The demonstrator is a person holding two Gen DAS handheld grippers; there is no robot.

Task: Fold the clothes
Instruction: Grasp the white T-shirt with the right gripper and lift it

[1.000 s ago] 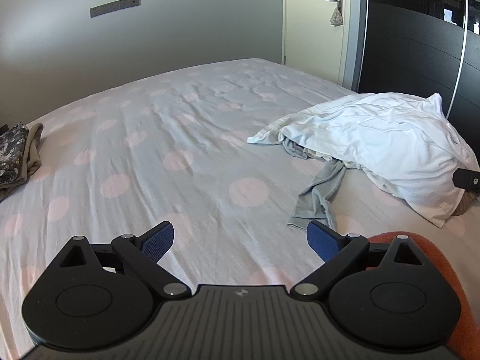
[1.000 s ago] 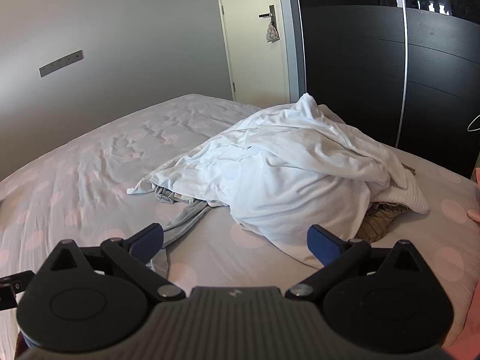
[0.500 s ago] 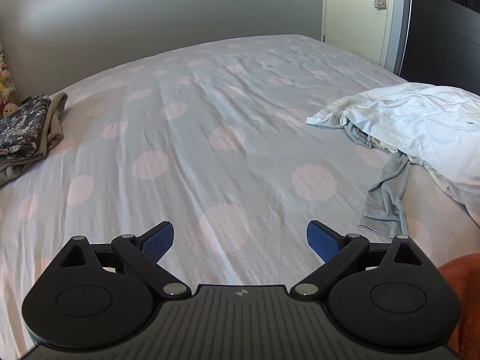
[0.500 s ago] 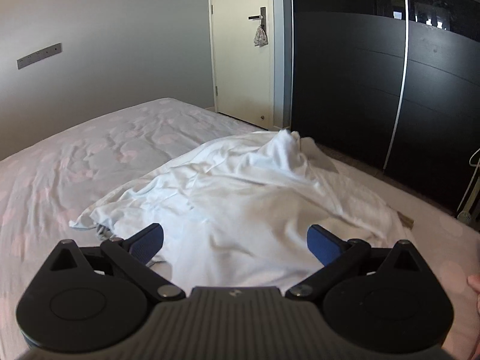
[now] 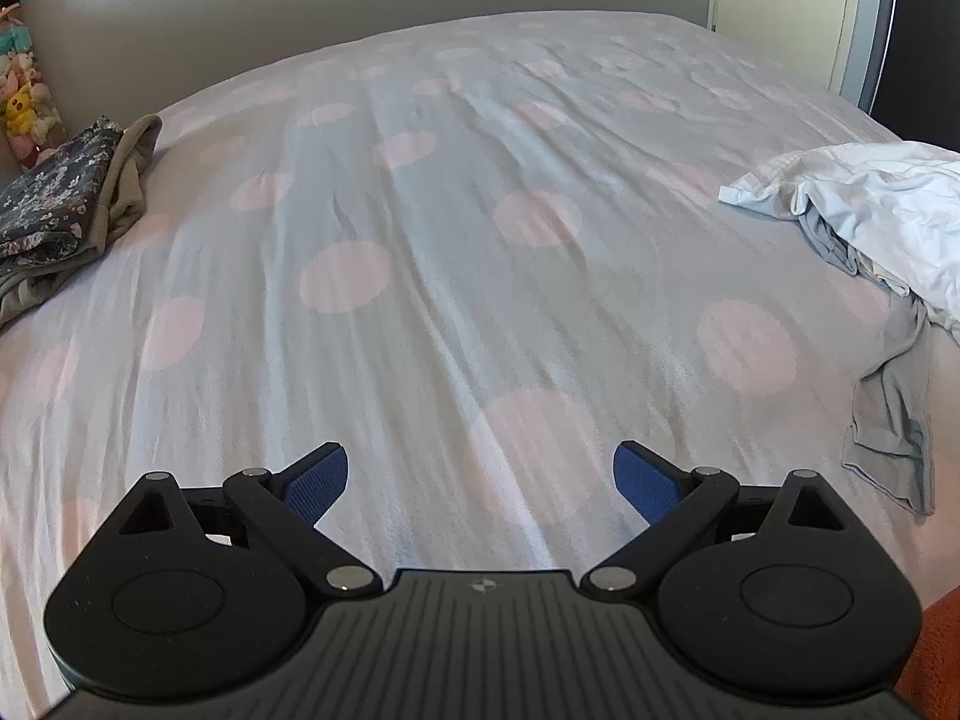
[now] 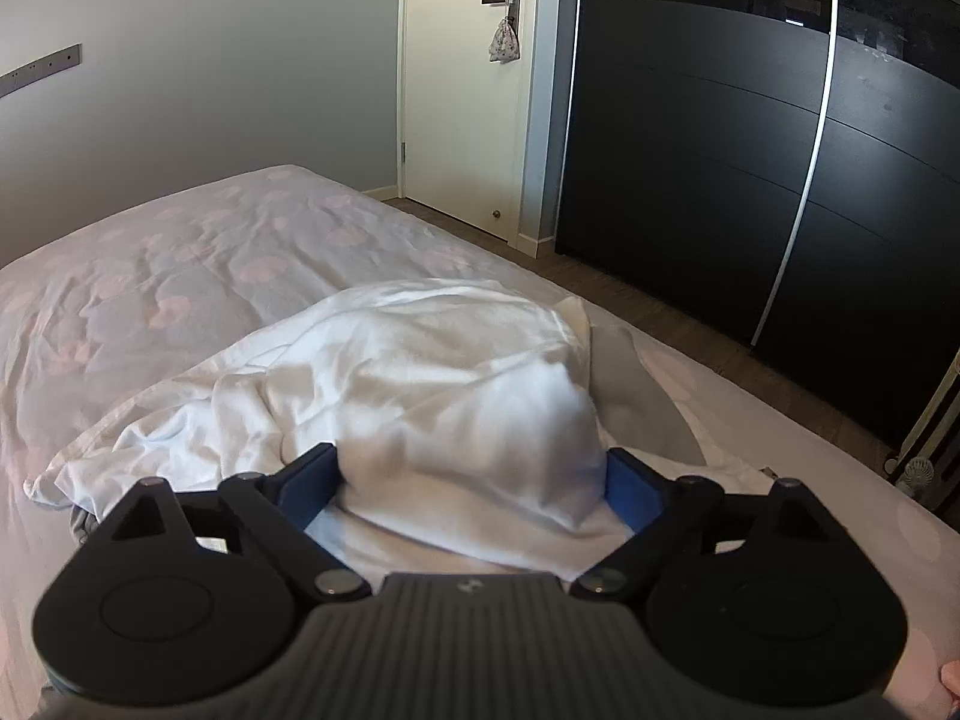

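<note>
In the left wrist view, the left gripper (image 5: 480, 477) is nearest, above the bed (image 5: 420, 276), and its two blue pads (image 5: 315, 483) stand wide apart with nothing between them. Under it there is only the pale sheet with big pink dots. A bit further to the right, a grey garment (image 5: 894, 414) hangs out flat on the sheet from under a white garment (image 5: 870, 204), which lies crumpled at the right edge of this view. On the far left side of the bed, well apart from these, a small stack of folded clothes (image 5: 66, 204) rests, a dark flowered piece on top of an olive one. Behind it, against the wall, some soft toys (image 5: 24, 102) are seen.

In the right wrist view, the right gripper (image 6: 471, 480) is low over the pile. A raised bunch of the white garment (image 6: 456, 408) fills the space between its pads (image 6: 309, 486), and the jaws are still apart, touching the cloth on both sides but not pressed together. The rest of the white cloth spreads to the left over the bed (image 6: 180, 276). Beyond the bed are a wooden floor, a white door (image 6: 462, 90) with a small pouch (image 6: 503, 42) on its handle, and a black wardrobe (image 6: 750, 138).
</note>
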